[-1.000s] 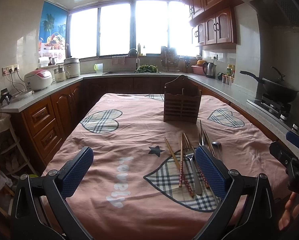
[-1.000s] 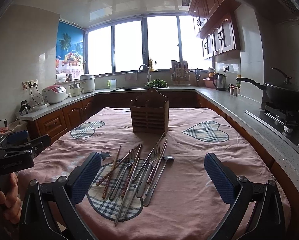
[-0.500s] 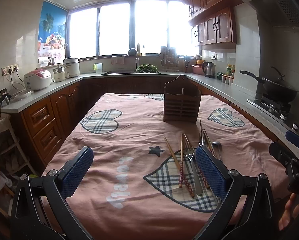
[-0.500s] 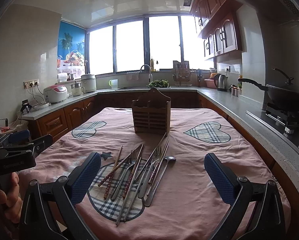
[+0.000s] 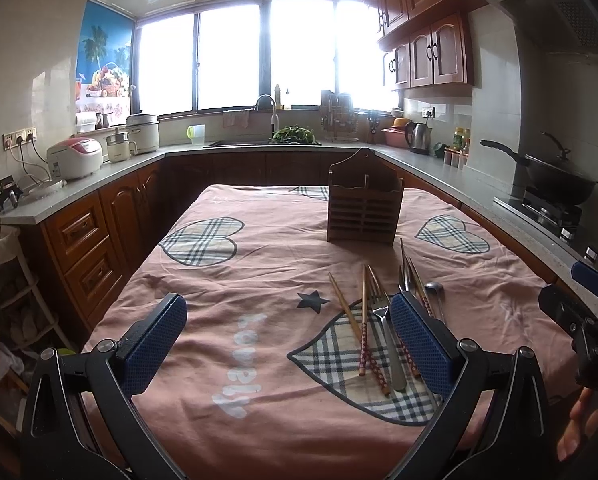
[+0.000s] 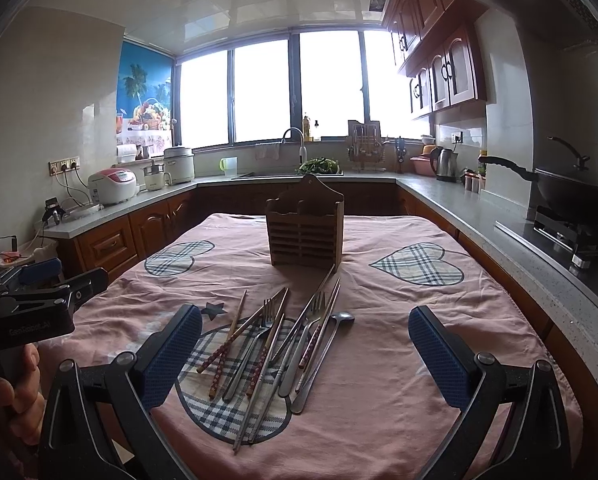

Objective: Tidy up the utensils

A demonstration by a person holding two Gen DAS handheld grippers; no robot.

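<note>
Both grippers, left gripper [image 5: 287, 336] and right gripper [image 6: 305, 340], hover spread wide and empty above a pink tablecloth [image 6: 399, 360]. Farther back stands a wooden utensil holder [image 6: 305, 232], upright and seemingly unfilled. Near the right gripper lies a loose pile of utensils [image 6: 275, 344]: chopsticks, forks, a spoon. Sorting seems not yet begun; next calls for pinching one piece free.

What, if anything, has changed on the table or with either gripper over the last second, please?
Almost nothing. The right gripper has tilted up slightly, so its view sits a little lower. The left gripper stays put, both with jaws open and empty. The pile of metal cutlery and patterned chopsticks and the slatted wooden utensil holder are unmoved.
</note>
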